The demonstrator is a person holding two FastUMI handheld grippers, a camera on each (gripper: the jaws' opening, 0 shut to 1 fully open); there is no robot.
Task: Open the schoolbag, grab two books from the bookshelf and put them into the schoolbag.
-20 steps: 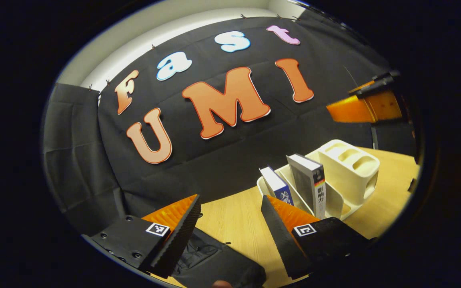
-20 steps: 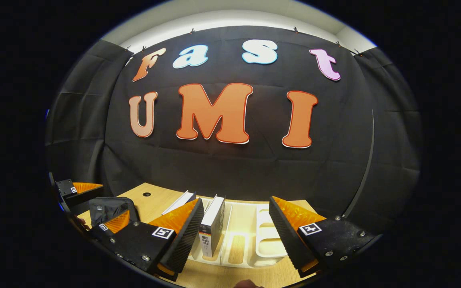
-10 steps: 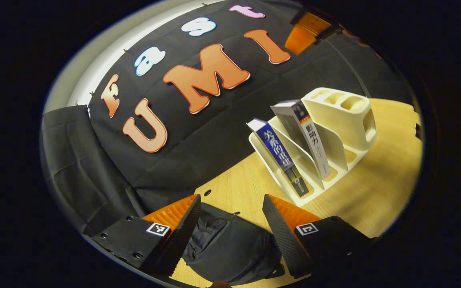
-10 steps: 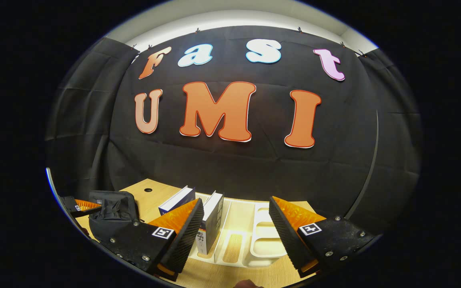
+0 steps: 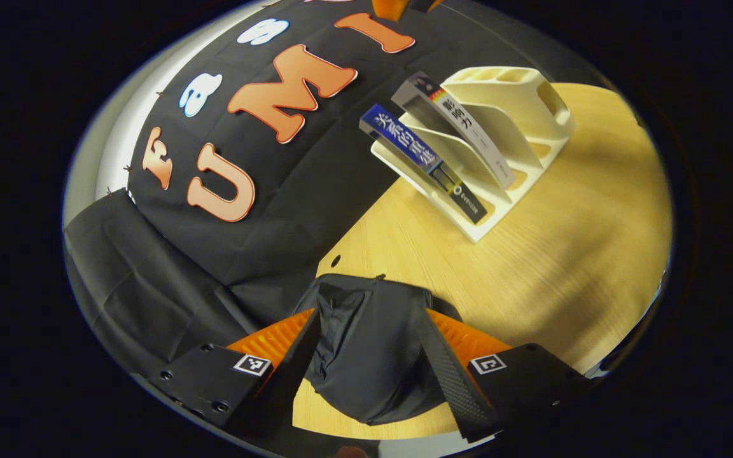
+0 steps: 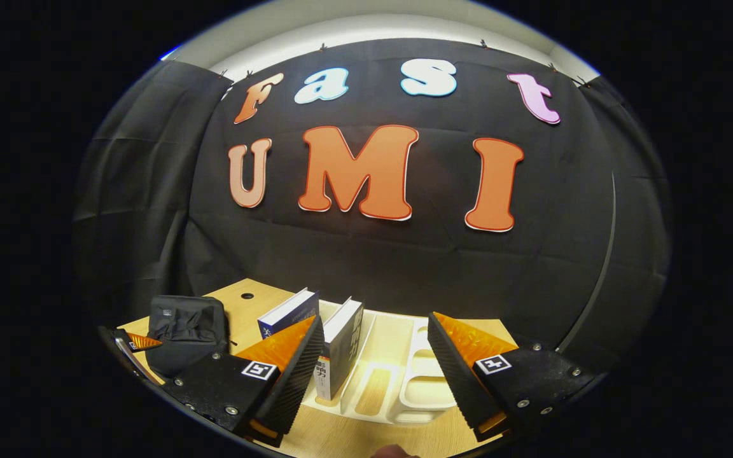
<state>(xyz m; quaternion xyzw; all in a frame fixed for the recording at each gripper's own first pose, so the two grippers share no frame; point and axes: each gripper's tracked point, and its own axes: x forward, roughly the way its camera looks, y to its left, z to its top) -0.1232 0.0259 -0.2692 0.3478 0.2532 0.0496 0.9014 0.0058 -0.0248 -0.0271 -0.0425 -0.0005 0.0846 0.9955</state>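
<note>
A black schoolbag (image 5: 366, 356) lies zipped on the wooden table (image 5: 551, 242). My left gripper (image 5: 369, 318) hovers over it, open, one finger on each side of the bag; I cannot tell whether they touch it. A cream bookshelf (image 5: 519, 121) holds a blue book (image 5: 420, 159) and a grey-and-white book (image 5: 468, 137), both leaning. In the right gripper view, my right gripper (image 6: 374, 321) is open in front of the bookshelf (image 6: 417, 381), with nothing between its fingers. The blue book (image 6: 287, 312) and the second book (image 6: 341, 340) stand just behind its left finger, and the schoolbag (image 6: 185, 327) sits to the left.
A small round hole (image 5: 335, 261) marks the table near the bag. The right half of the bookshelf has empty slots (image 6: 427, 388). Black cloth closes off the back and sides of the booth. Bare wood stretches between bag and shelf.
The left gripper has tipped downward and closed in on the schoolbag, which now lies between its fingers. The right gripper has barely moved, drifting slightly; both stay open.
</note>
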